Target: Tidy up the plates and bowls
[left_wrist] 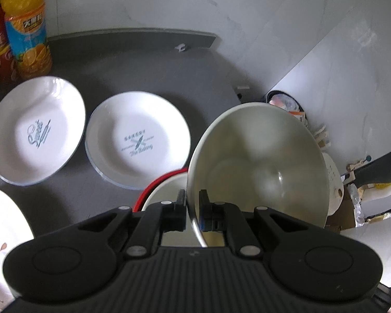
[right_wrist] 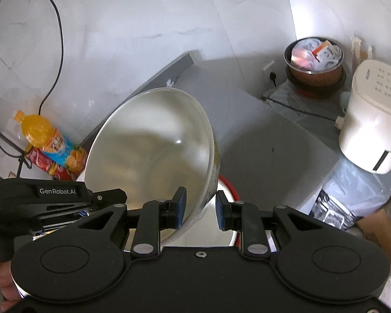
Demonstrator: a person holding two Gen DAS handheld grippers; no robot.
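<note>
While gripped: bowl (left_wrist: 258,161) rim (table-edge-side)

Black hand-held gripper (right_wrist: 200,207), blue pads (right_wrist: 181,207)

Two plates (left_wrist: 36,130) (left_wrist: 138,139) left of bowl (left_wrist: 258,167).

A large white bowl (left_wrist: 258,167) hung tilted on its side above the counter (left_wrist: 153,70), its glossy hollow facing the left wrist camera, its rim pinched near the bottom edge. Beneath it sat a red-rimmed bowl (left_wrist: 164,190), mostly hidden. Two white plates with blue printed lettering lay flat side by side on the dark counter, one (left_wrist: 36,130) left of the other (left_wrist: 138,138), and a floral-patterned plate (left_wrist: 2,245) lay nearer.
</note>
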